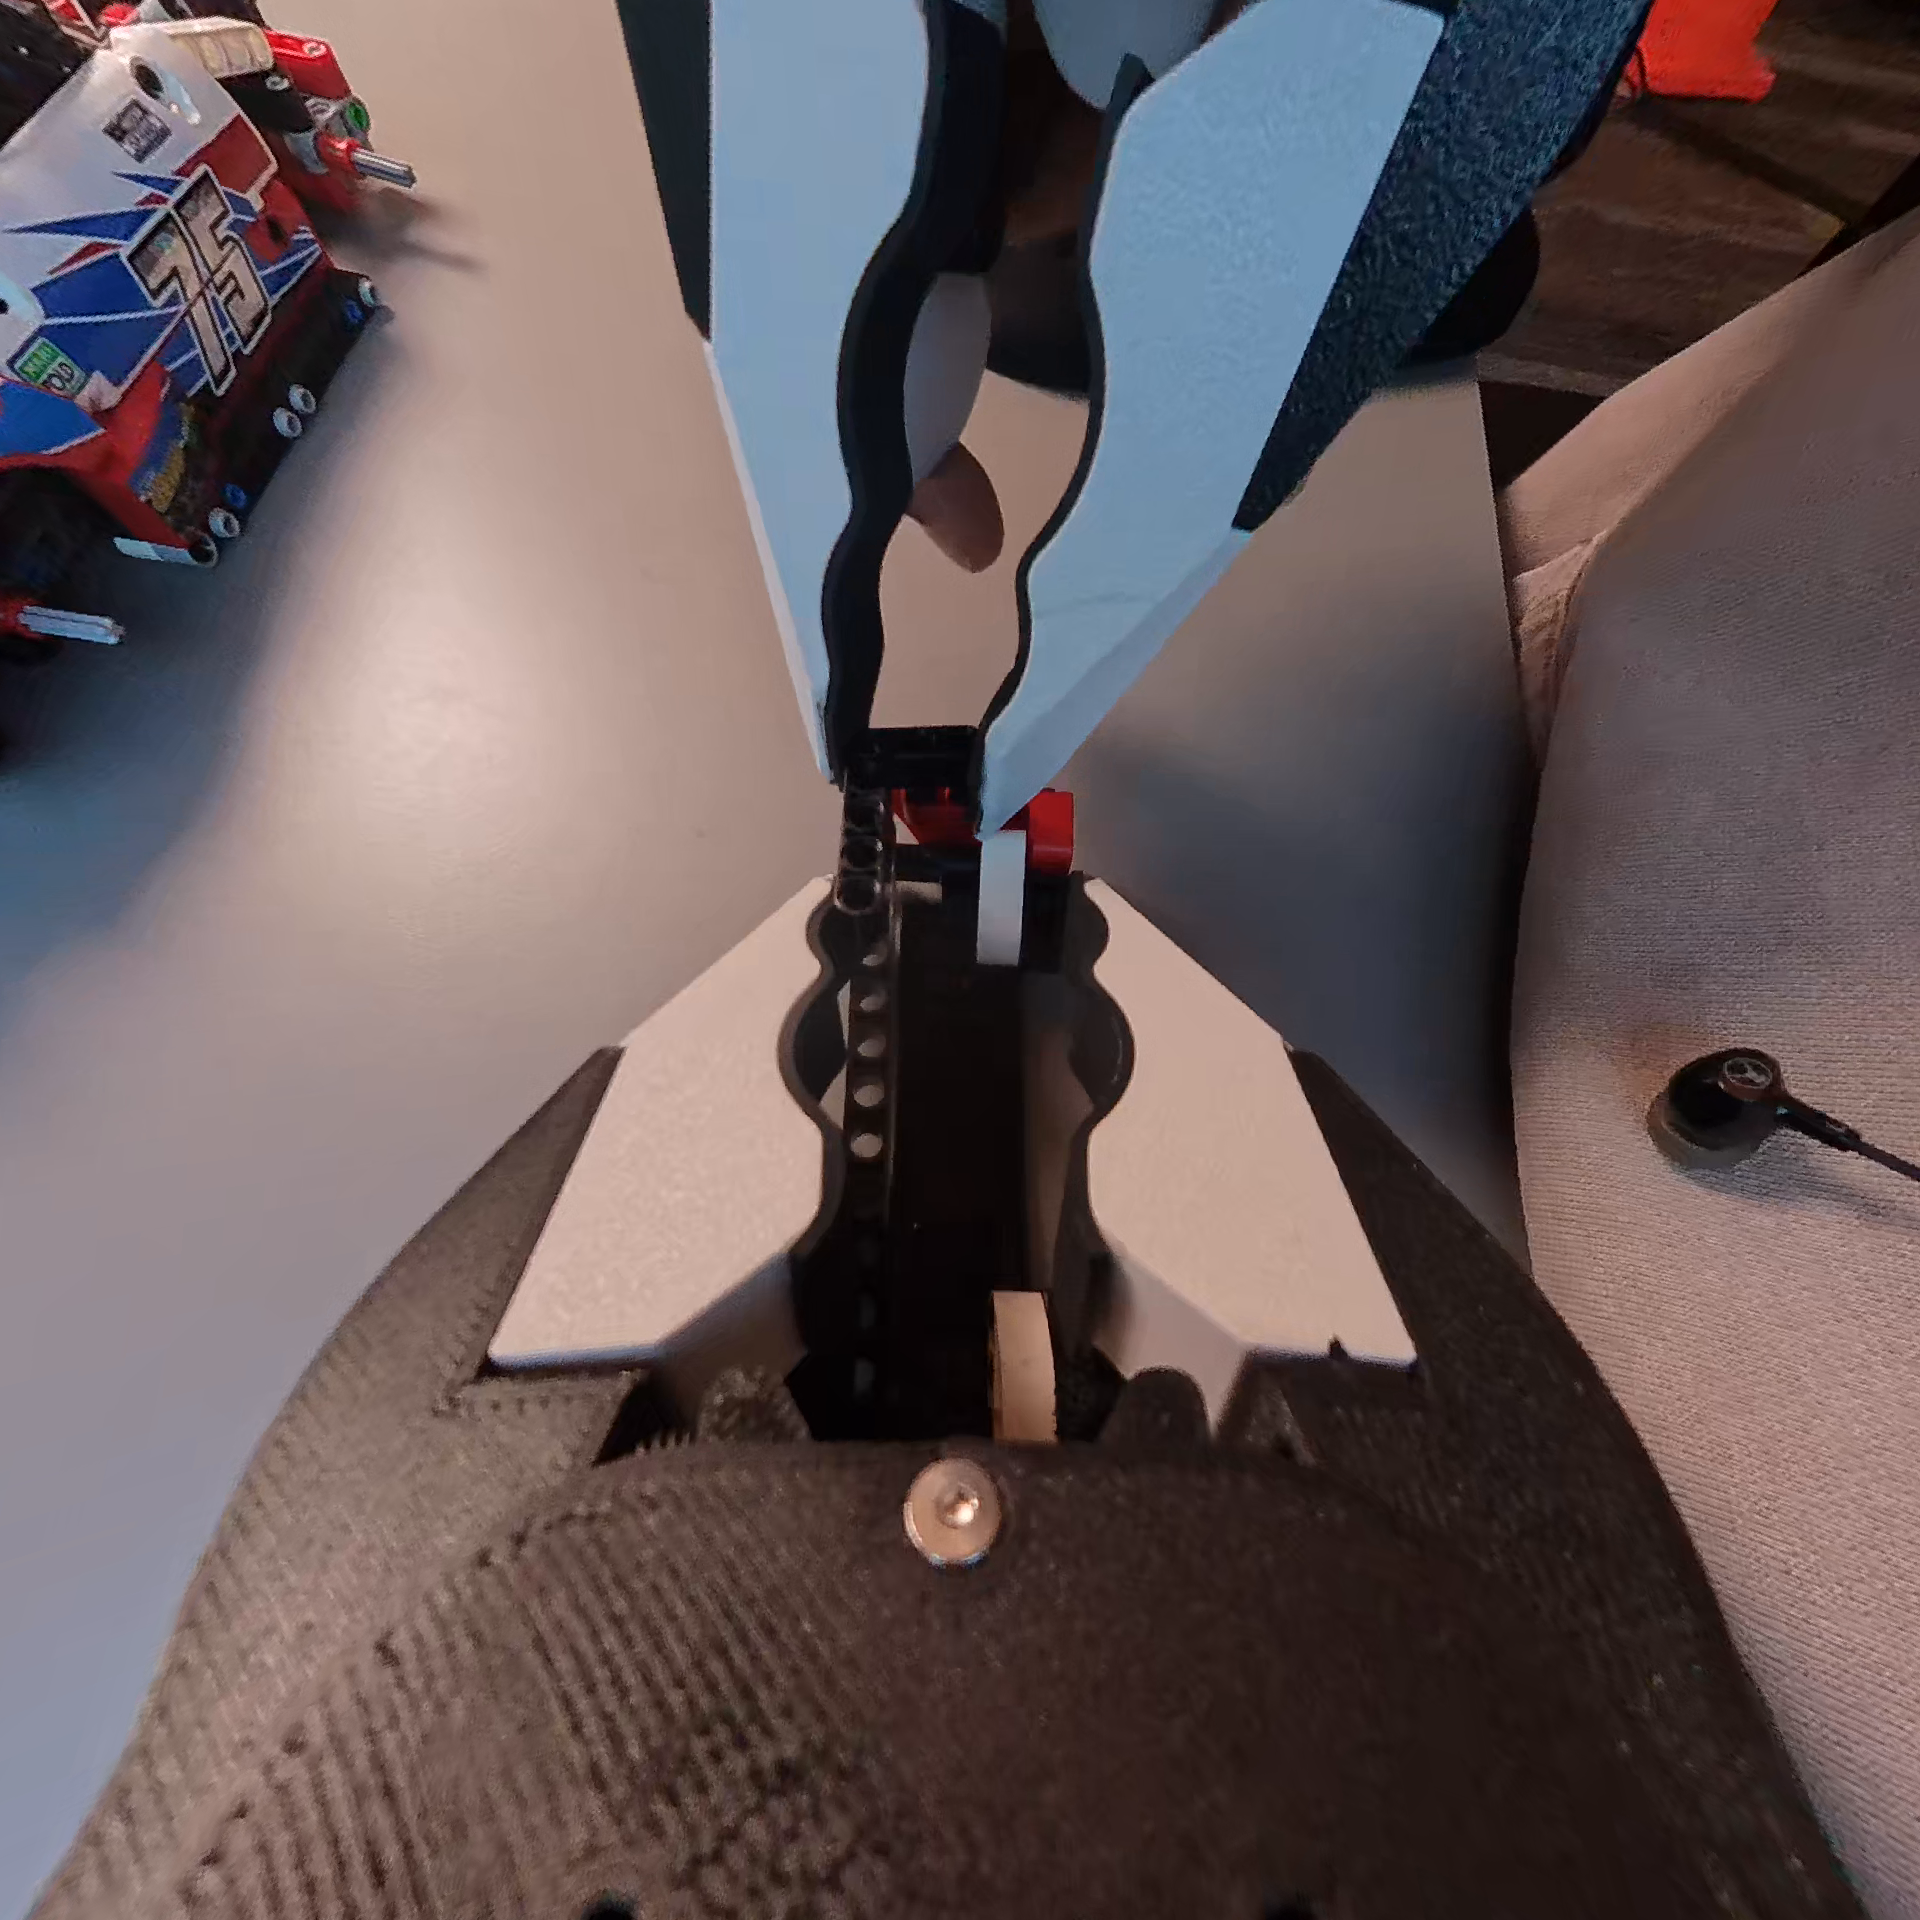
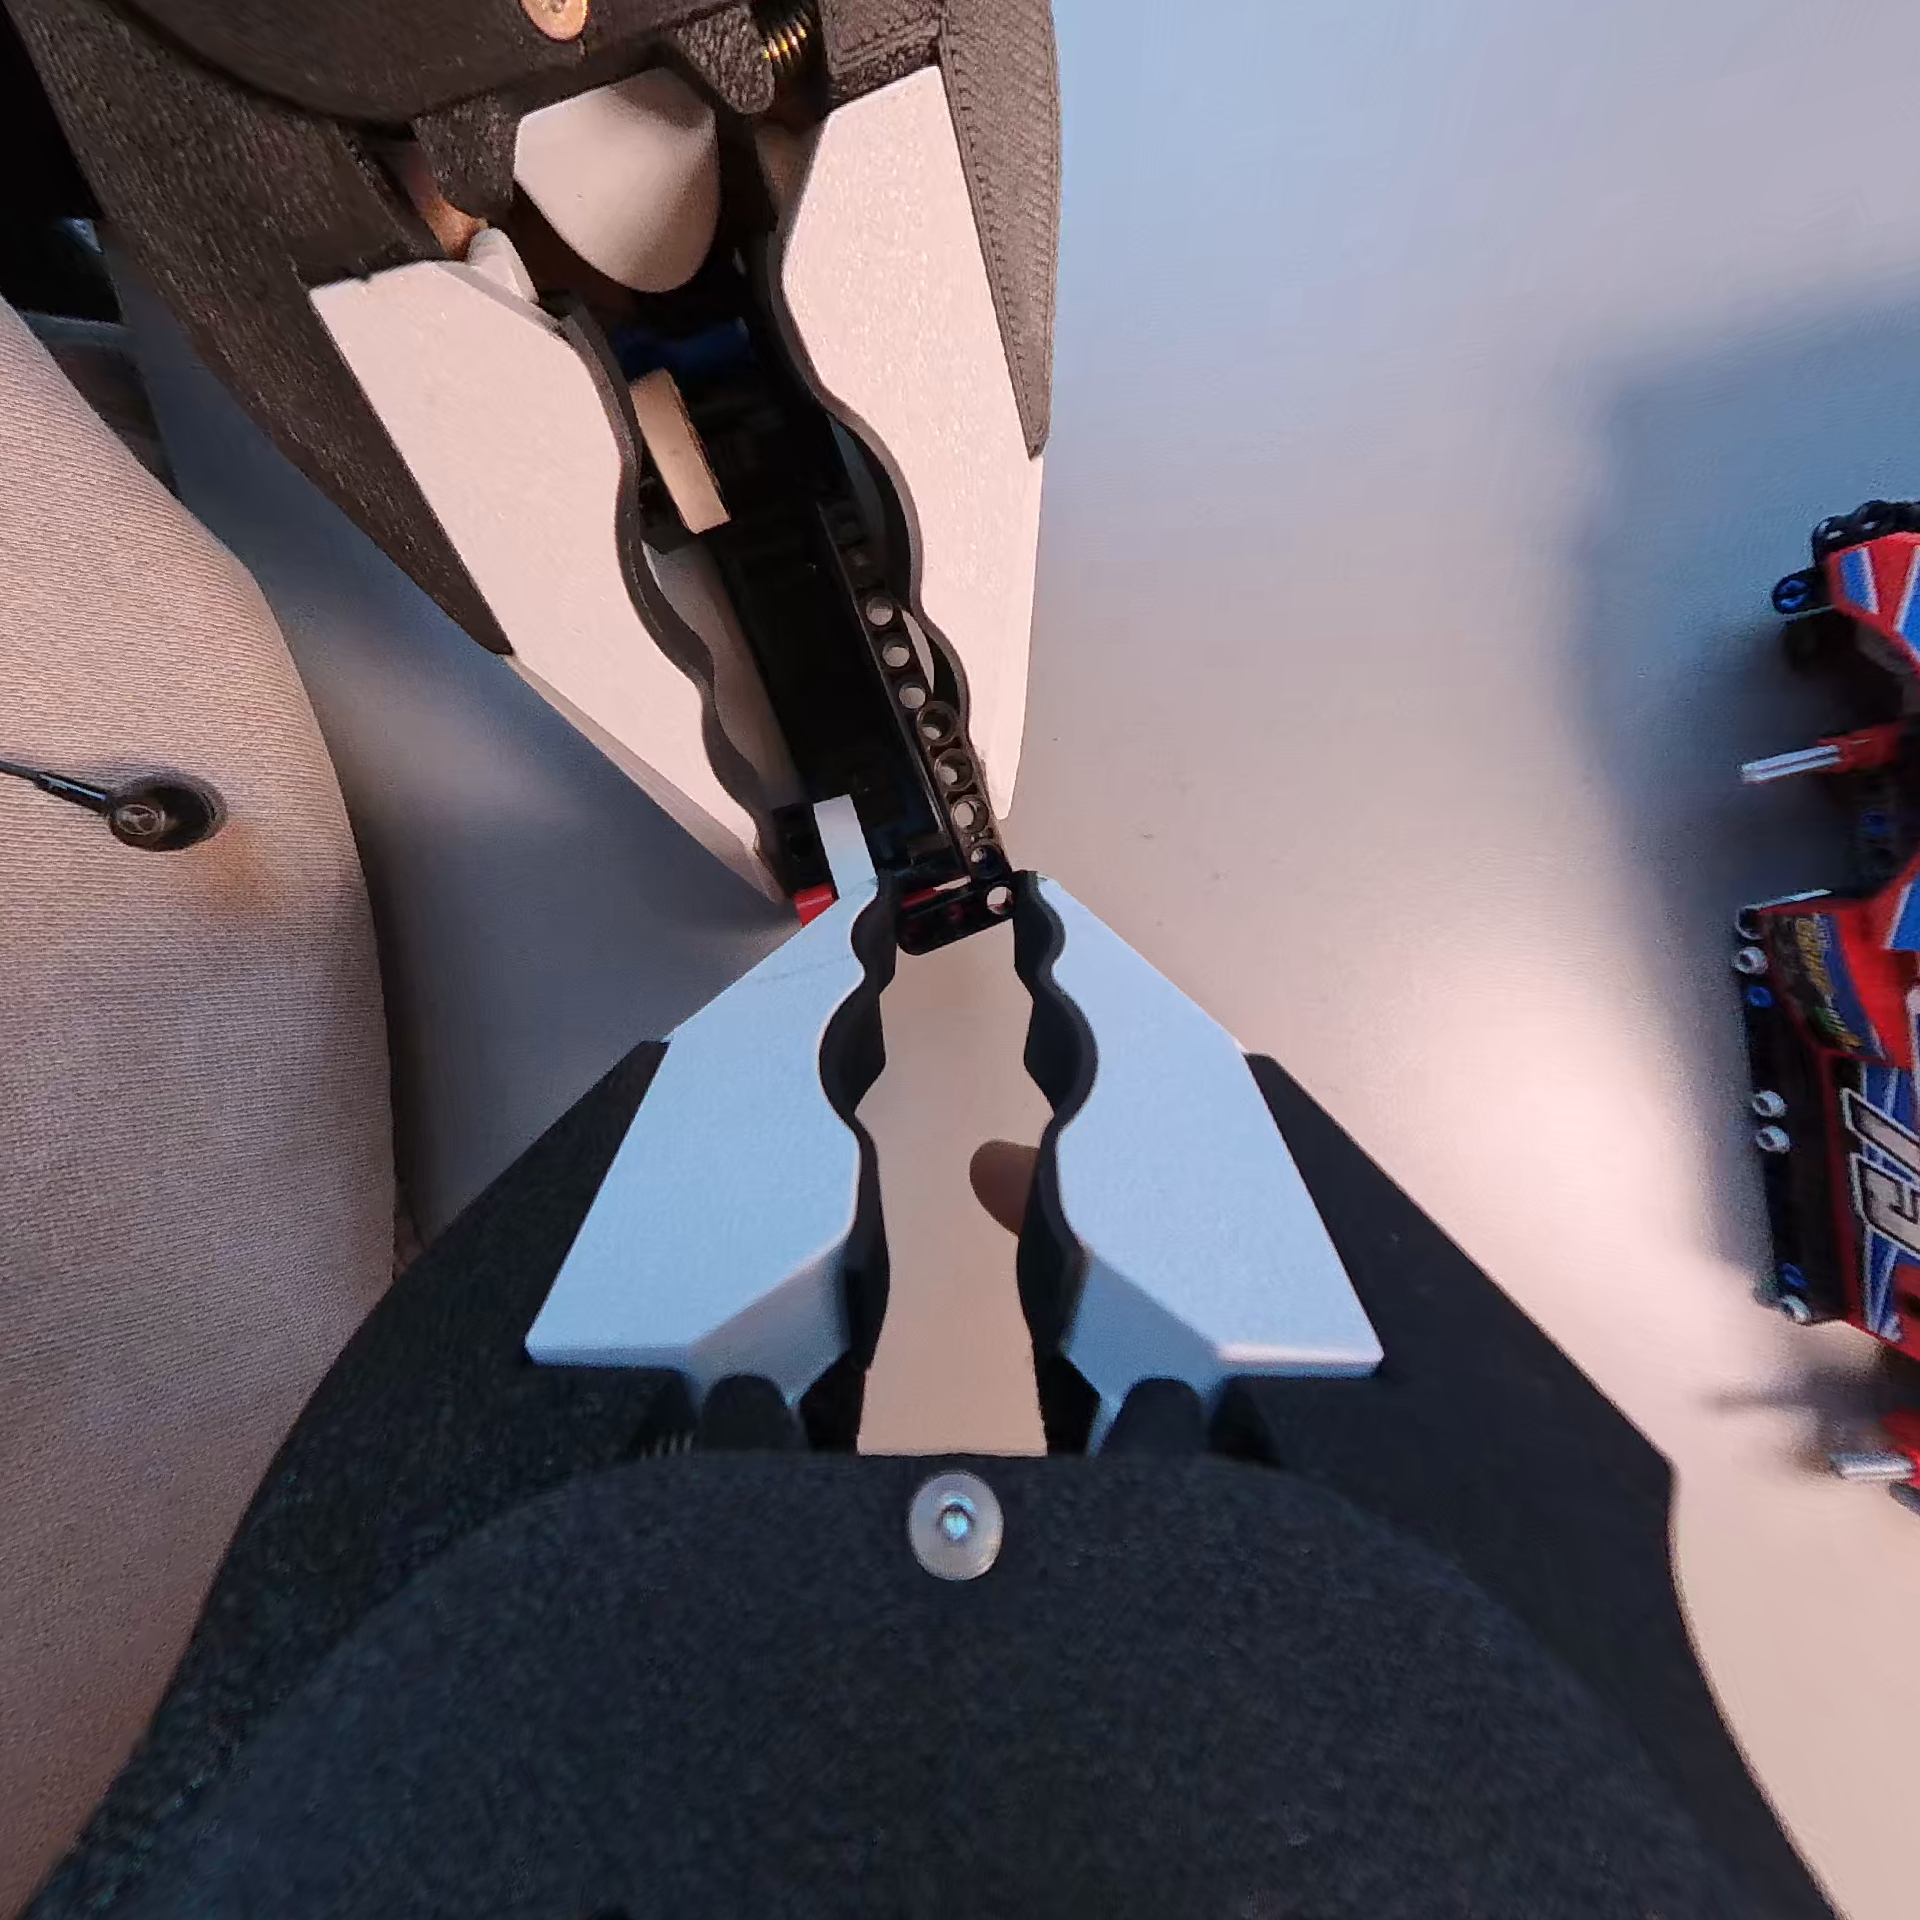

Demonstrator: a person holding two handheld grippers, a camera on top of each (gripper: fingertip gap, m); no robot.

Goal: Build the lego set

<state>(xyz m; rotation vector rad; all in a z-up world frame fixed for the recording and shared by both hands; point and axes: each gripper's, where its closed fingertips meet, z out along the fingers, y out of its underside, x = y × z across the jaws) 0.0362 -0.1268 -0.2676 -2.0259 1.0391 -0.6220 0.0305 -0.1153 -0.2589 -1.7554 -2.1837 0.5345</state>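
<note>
My left gripper [image 1: 951, 904] is shut on a black lego assembly [image 1: 871, 1049], a long holed beam with a white part [image 1: 1000, 904] and a red part [image 1: 1049, 821] at its far end. It is held above the table. My right gripper [image 1: 909, 779] comes in from the top and is shut on a small black piece [image 1: 914, 750] pressed against the assembly's end. In the right wrist view my right gripper [image 2: 954, 904] pinches that small black piece [image 2: 951, 920] at its tips, and my left gripper [image 2: 894, 831] holds the assembly [image 2: 914, 707] opposite.
A red, white and blue lego car [image 1: 156, 312] stands on the grey table [image 1: 468, 831] at the left; it also shows at the right edge [image 2: 1849, 1091]. A person's grey clothing [image 1: 1714, 883] fills the right side. A fingertip [image 1: 961, 509] shows behind the right gripper. The grippers are tip to tip, or close to it.
</note>
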